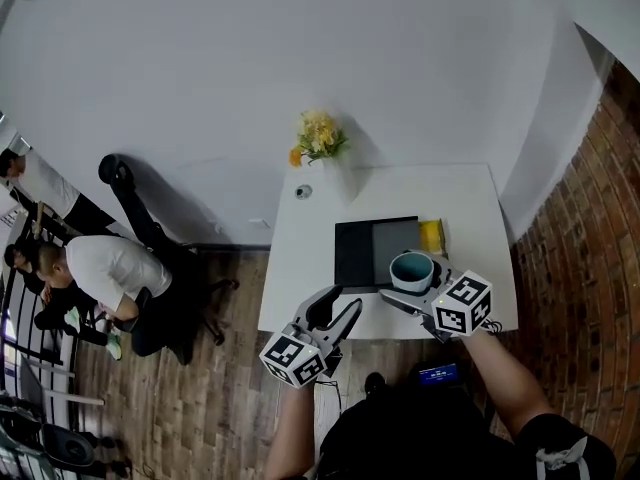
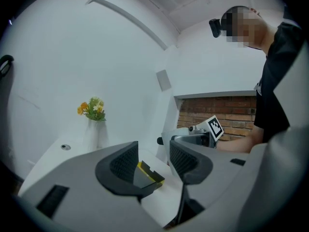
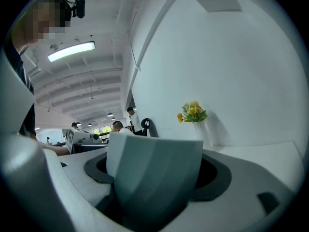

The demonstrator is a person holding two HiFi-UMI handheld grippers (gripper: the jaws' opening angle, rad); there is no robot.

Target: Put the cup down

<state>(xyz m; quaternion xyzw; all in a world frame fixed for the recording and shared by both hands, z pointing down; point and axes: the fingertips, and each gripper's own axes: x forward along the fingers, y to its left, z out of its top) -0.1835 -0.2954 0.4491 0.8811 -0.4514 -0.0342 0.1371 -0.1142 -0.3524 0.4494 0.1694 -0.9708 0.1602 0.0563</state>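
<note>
A white cup with a teal inside (image 1: pixel 412 271) is held over the front right part of the white table (image 1: pixel 300 268), beside the black tray (image 1: pixel 355 253). My right gripper (image 1: pixel 410 286) is shut on it from the near side. In the right gripper view the cup (image 3: pixel 154 173) fills the space between the jaws. I cannot tell whether it touches the table. My left gripper (image 1: pixel 345 298) hangs at the table's front edge, left of the cup, open and empty; in its own view the left gripper (image 2: pixel 153 153) points across the table.
A yellow block (image 1: pixel 431 236) lies at the tray's right side. A vase of yellow flowers (image 1: pixel 318 138) and a small round thing (image 1: pixel 303 192) stand at the back by the white wall. People sit at the left (image 1: pixel 100 268). A brick wall (image 1: pixel 590 248) runs along the right.
</note>
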